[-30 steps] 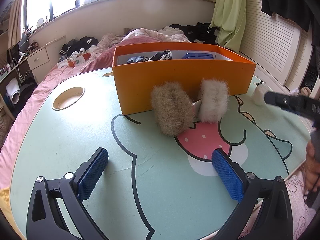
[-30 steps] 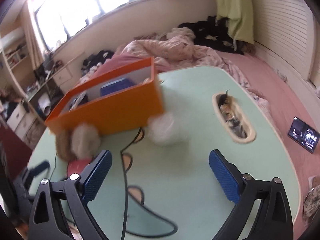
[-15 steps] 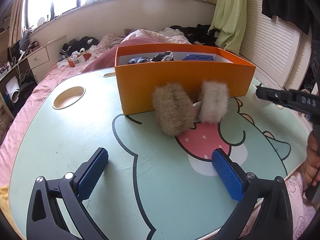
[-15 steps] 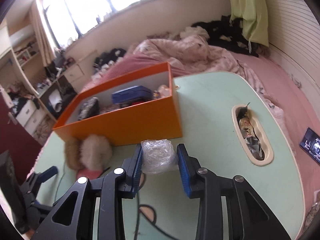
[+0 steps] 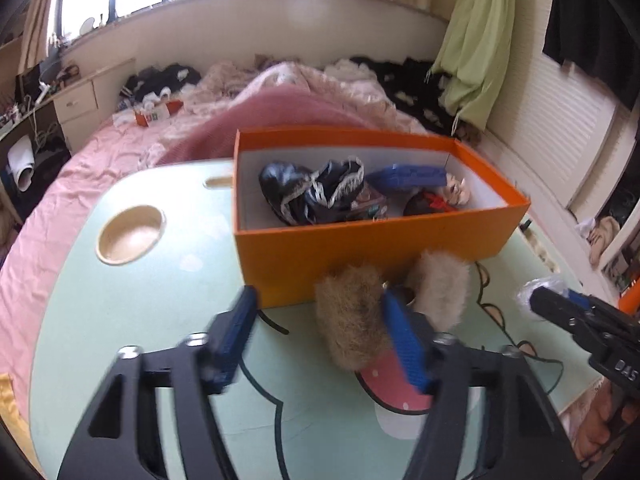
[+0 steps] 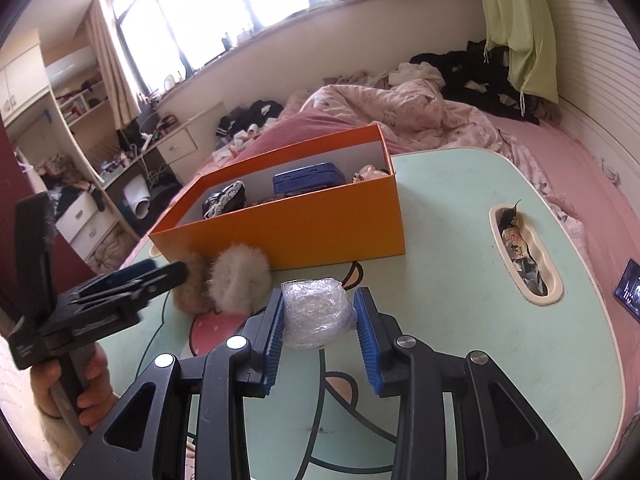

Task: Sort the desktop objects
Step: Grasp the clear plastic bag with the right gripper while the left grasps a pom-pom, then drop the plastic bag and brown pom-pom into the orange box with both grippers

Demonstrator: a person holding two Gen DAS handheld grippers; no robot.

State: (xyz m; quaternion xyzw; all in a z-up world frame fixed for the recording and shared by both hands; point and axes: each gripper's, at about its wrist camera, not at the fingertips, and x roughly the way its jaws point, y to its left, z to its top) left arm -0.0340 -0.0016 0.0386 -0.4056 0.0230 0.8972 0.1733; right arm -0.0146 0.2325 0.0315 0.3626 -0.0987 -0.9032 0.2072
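Note:
An orange box (image 5: 360, 248) (image 6: 300, 232) stands on the mint-green table (image 5: 120, 320) and holds a black lacy item (image 5: 316, 196), a blue case (image 5: 408, 176) and a small doll. Against its front wall lean a brown fur puff (image 5: 352, 320) (image 6: 192, 284) and a pale fur puff (image 5: 440, 288) (image 6: 238, 280). My left gripper (image 5: 318, 300) (image 6: 168, 274) is closing. The brown puff lies by its right finger and the left pad is still clear of it. My right gripper (image 6: 320, 298) (image 5: 556, 304) is shut on a ball of clear plastic wrap (image 6: 316, 316), held just above the table.
A round cup recess (image 5: 130, 234) sits at the table's left. A long slot tray (image 6: 524, 252) with odds lies at the right. A phone (image 6: 628, 288) rests off the table edge. A hand (image 6: 92, 380) holds the left gripper. A bed with bedding and clothes lies behind.
My left gripper moved forward and up to the fur puffs, and its jaws narrowed. My right gripper went from open to shut on the plastic-wrap ball.

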